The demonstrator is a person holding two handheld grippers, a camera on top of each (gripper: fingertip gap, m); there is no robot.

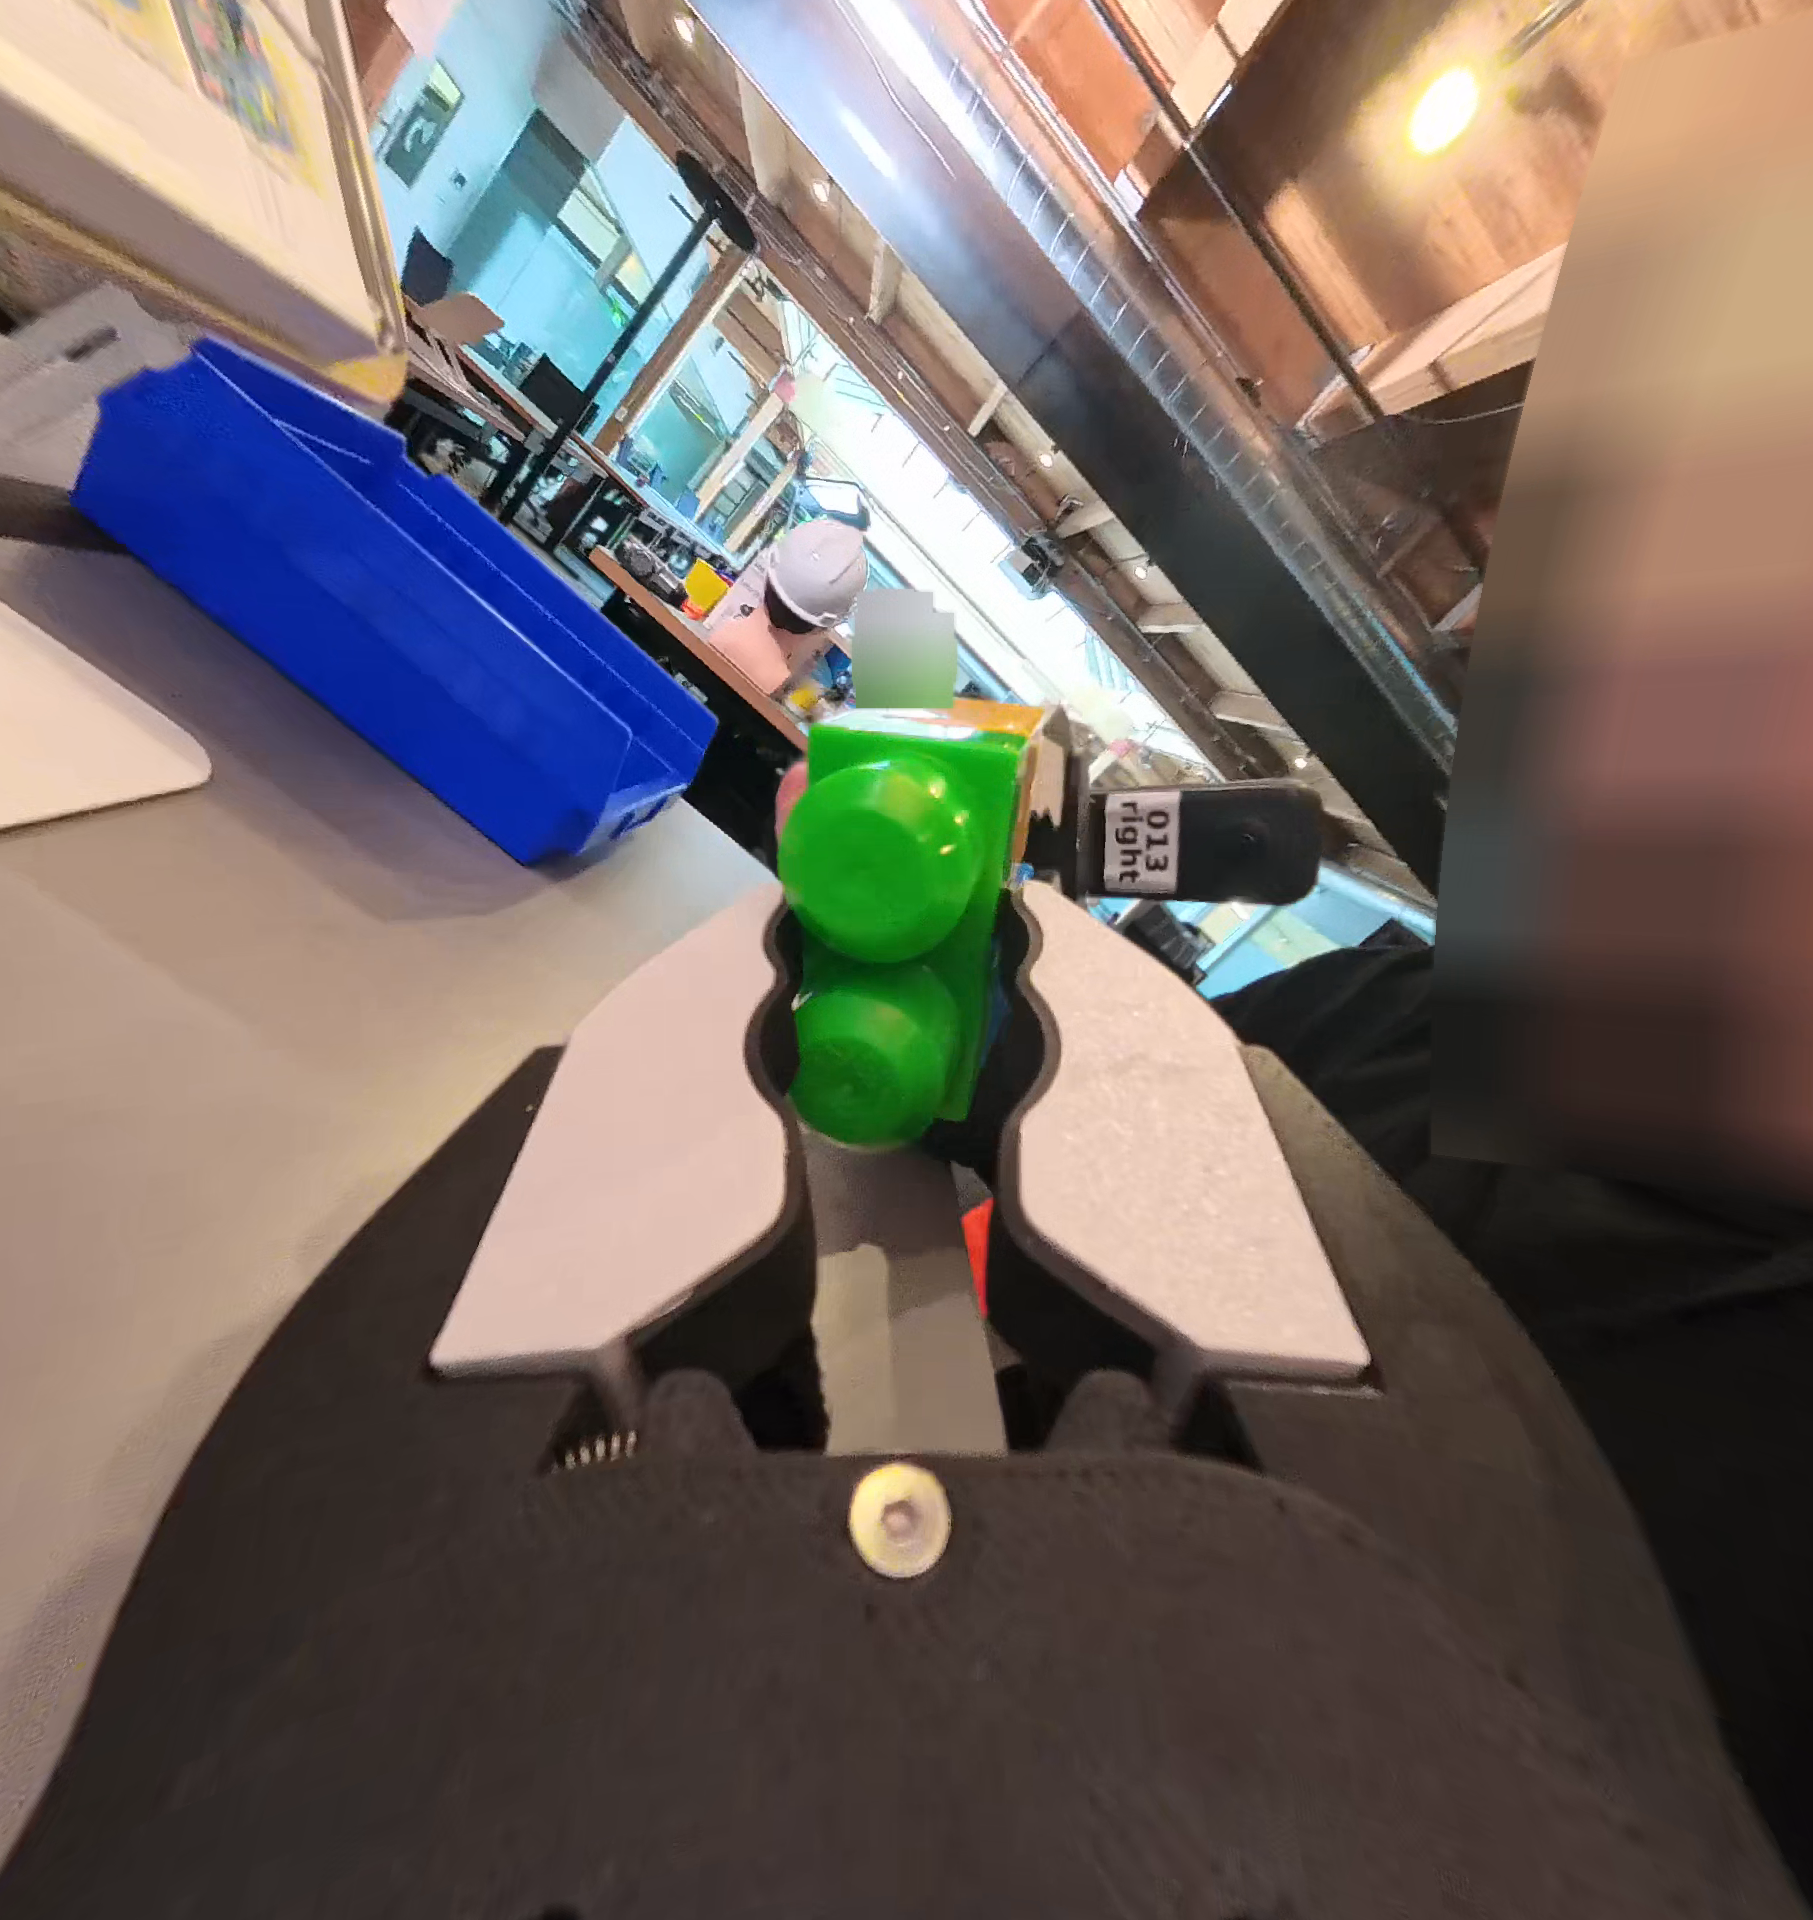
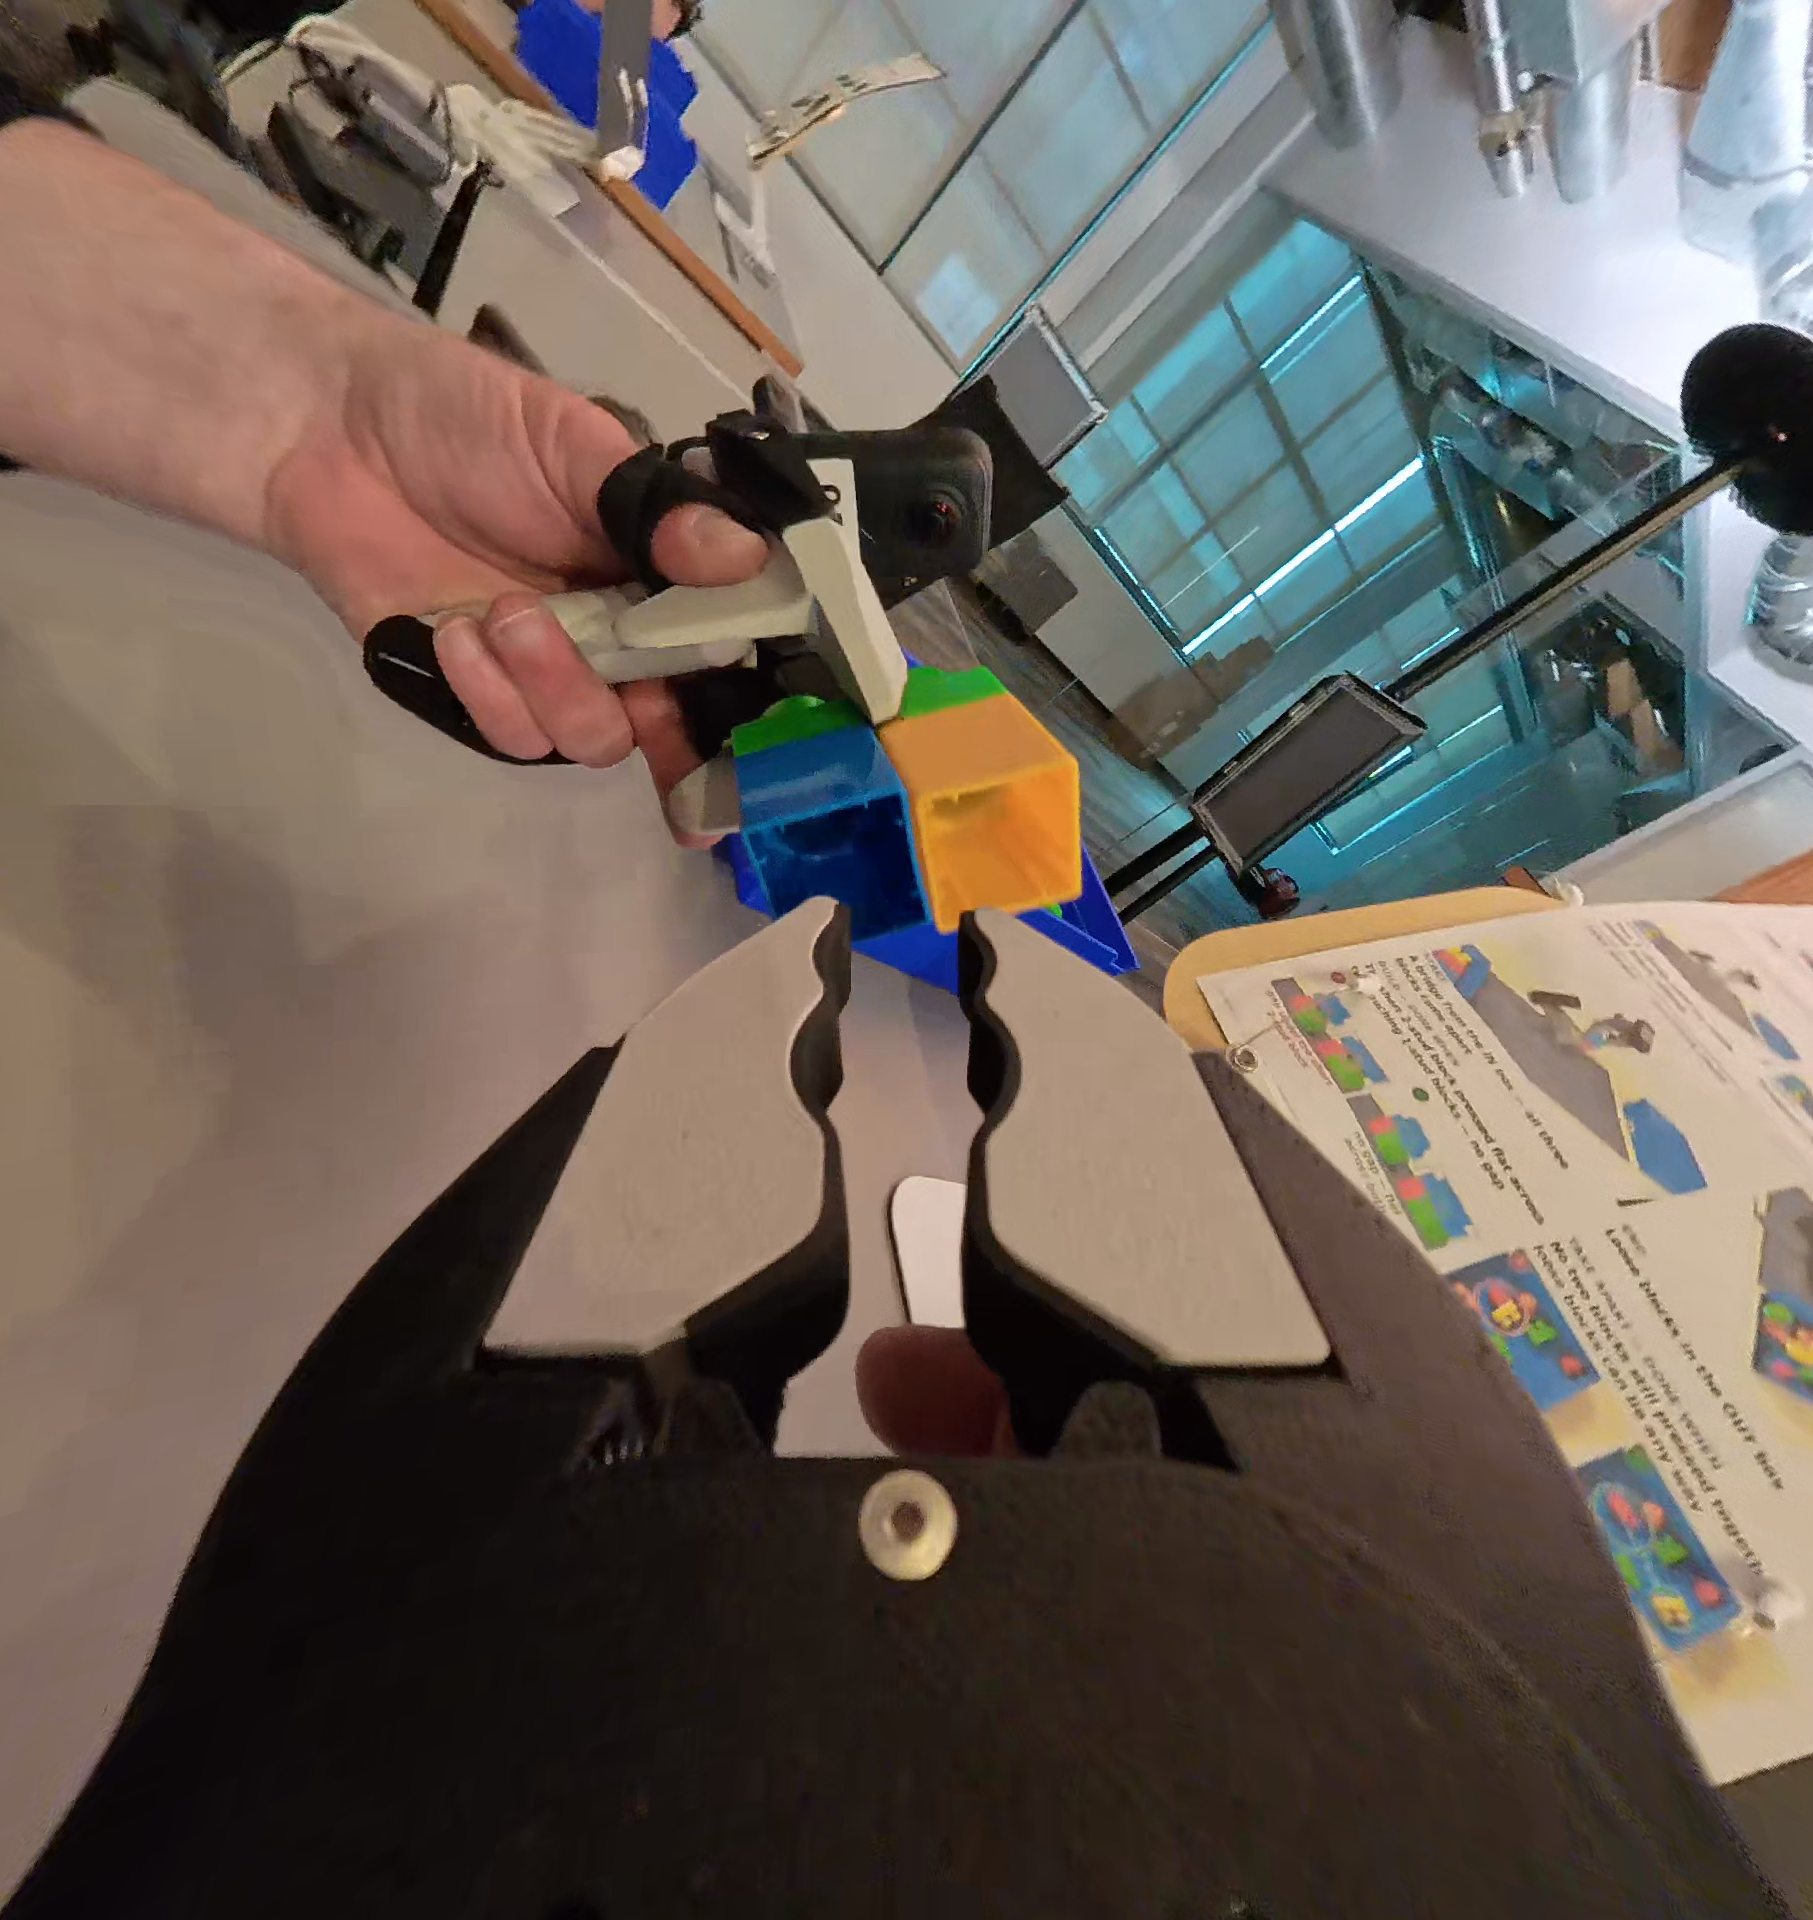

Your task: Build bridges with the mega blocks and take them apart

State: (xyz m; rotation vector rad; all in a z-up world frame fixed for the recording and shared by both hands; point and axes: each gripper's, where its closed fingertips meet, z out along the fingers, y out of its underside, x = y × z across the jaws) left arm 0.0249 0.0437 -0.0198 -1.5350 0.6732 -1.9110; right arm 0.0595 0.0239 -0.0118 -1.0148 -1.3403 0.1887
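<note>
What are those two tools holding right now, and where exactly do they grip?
The left tool holds the small bridge by its green block, pinched across the sides. The right tool is open with nothing between its fingers, just short of the blue block and orange block.

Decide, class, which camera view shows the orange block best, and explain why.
The right wrist view: the orange block faces the camera, showing its hollow underside beside the blue block. The left wrist view shows only an orange sliver behind the green block.
</note>
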